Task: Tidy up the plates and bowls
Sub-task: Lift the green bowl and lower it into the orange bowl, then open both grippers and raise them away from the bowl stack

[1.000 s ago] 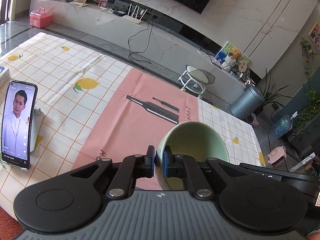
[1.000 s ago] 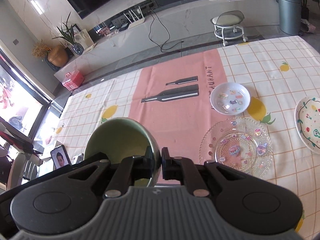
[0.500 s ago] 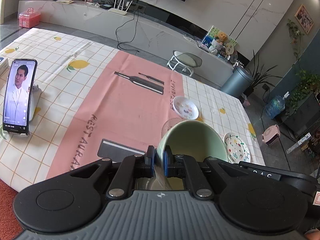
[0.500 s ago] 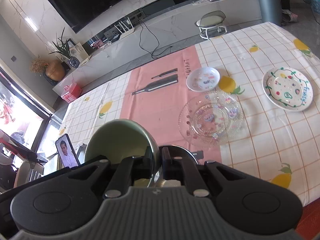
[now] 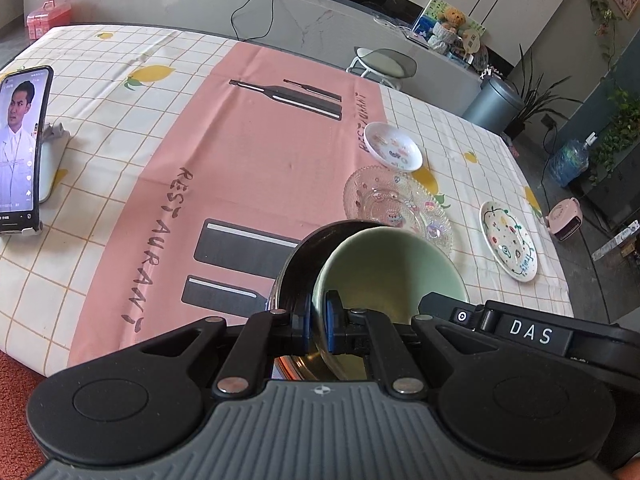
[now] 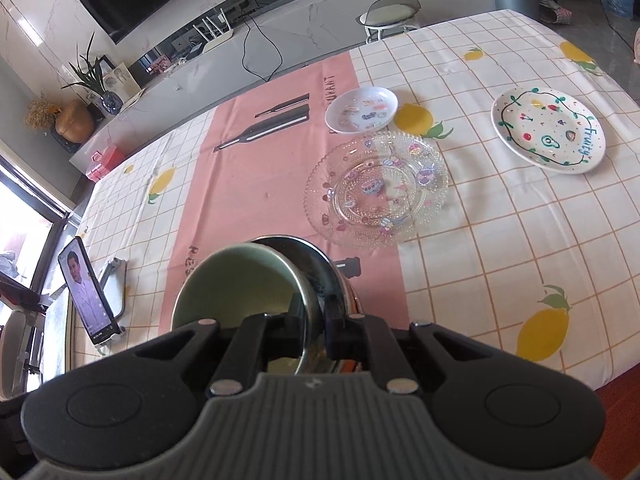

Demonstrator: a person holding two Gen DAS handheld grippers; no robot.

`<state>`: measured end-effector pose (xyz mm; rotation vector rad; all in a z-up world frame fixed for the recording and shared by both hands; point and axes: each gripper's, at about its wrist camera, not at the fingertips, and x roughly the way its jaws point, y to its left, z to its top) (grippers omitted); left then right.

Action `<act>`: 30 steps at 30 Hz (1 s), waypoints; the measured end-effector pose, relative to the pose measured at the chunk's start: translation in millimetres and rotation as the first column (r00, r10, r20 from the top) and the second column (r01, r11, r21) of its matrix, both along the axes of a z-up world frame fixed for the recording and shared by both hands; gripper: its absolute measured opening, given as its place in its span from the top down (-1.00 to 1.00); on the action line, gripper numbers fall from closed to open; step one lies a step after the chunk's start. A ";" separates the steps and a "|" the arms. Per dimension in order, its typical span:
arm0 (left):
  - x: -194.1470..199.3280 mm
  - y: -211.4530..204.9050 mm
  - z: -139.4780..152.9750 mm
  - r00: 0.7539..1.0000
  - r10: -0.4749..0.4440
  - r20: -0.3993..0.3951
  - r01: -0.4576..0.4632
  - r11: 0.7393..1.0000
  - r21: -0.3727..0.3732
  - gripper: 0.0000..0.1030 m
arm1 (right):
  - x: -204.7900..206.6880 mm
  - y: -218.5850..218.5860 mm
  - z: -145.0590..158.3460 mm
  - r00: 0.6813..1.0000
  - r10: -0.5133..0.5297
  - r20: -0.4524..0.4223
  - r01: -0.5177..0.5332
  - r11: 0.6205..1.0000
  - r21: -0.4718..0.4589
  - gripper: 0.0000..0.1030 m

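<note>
Both grippers pinch the green bowl (image 5: 384,264): left gripper (image 5: 318,322) on its left rim, right gripper (image 6: 314,322) on its right rim, tilted into a dark bowl (image 6: 320,264) near the surface's (image 6: 500,240) near edge.

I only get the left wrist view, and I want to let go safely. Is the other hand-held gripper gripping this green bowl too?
Observer: Yes. In the right wrist view, the right hand-held gripper is shut on the rim of the green bowl.
Operator: Does the glass plate touch the dark bowl? The green one hides that edge from me.
Observer: No. The glass plate shows whole there, with pink cloth visible between it and the dark bowl.
</note>
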<state>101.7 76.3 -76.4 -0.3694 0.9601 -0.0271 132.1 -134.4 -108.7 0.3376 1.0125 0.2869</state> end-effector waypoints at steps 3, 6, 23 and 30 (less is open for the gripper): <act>1.1 -4.1 -0.1 1.000 -0.009 0.009 0.008 1.000 0.028 0.85 | 2.8 0.4 -3.8 1.000 -0.001 0.000 0.001 1.000 -0.012 0.85; 3.1 -6.5 2.0 1.000 -0.012 0.013 0.012 0.999 0.048 0.85 | 3.8 3.4 -4.0 1.000 0.008 0.019 -0.008 1.000 -0.030 0.86; 4.4 -2.6 9.2 0.999 0.003 0.032 -0.005 0.998 0.066 0.79 | -0.9 8.2 11.5 0.996 0.011 0.084 -0.009 1.000 -0.025 0.50; 0.8 0.1 25.3 0.997 0.015 0.075 -0.019 0.999 0.049 0.47 | -5.7 2.8 39.9 0.982 0.003 0.188 -0.003 1.000 -0.002 0.27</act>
